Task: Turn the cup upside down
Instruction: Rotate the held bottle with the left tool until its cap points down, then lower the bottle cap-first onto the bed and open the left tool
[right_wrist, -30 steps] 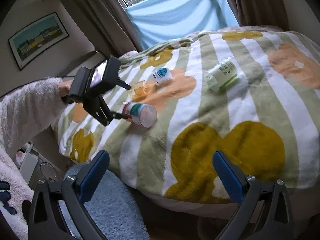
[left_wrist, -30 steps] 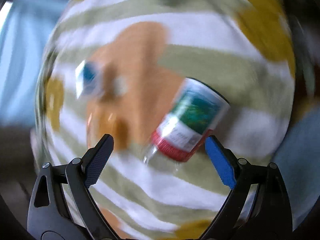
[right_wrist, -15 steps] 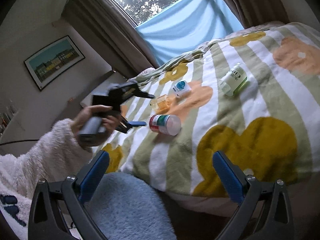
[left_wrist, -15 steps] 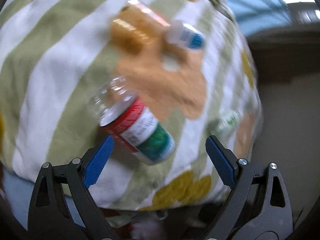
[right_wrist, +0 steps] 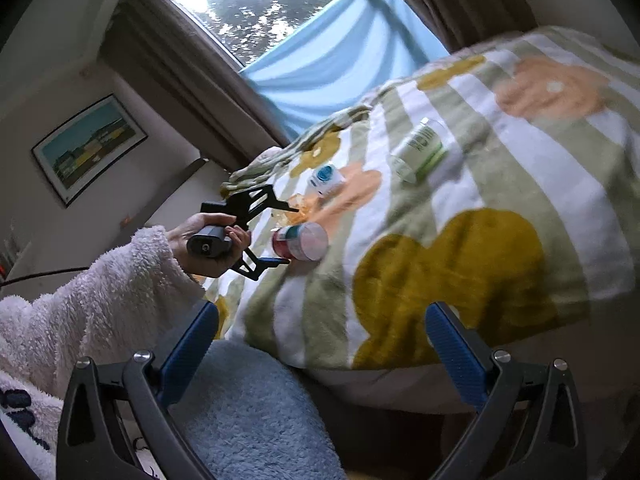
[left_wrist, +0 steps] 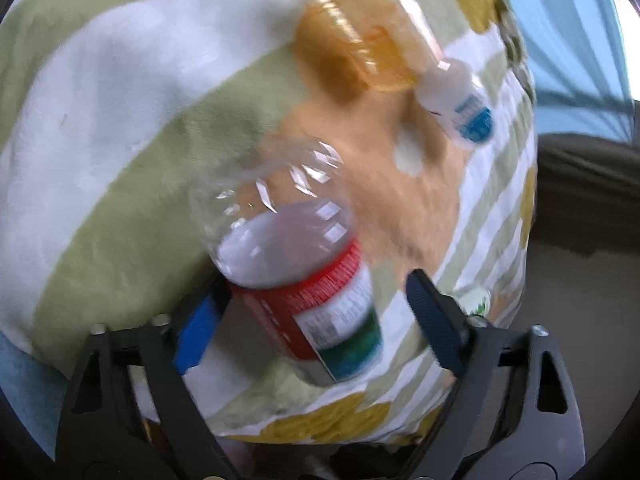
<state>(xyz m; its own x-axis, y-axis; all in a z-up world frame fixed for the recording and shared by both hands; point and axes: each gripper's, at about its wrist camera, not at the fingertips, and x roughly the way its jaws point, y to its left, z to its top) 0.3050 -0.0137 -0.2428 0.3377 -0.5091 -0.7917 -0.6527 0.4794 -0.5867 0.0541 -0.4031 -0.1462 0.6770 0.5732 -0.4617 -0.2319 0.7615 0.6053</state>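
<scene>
A clear plastic cup with a red, white and green label lies on its side on the striped flower blanket. My left gripper is open, one blue-padded finger on each side of the cup's labelled part; the picture is blurred, so contact is unclear. In the right wrist view the same cup lies near the blanket's left edge, with the left gripper straddling it, held by a hand in a fluffy white sleeve. My right gripper hangs open off the bed, holding nothing.
An orange see-through cup and a white cup with a blue logo lie just beyond the labelled cup. A white and green cup lies further right. A blue fluffy cushion sits below the bed edge.
The left gripper has rotated and moved in until its fingers flank the labelled cup. The right gripper has tilted upward and drawn back a little.
</scene>
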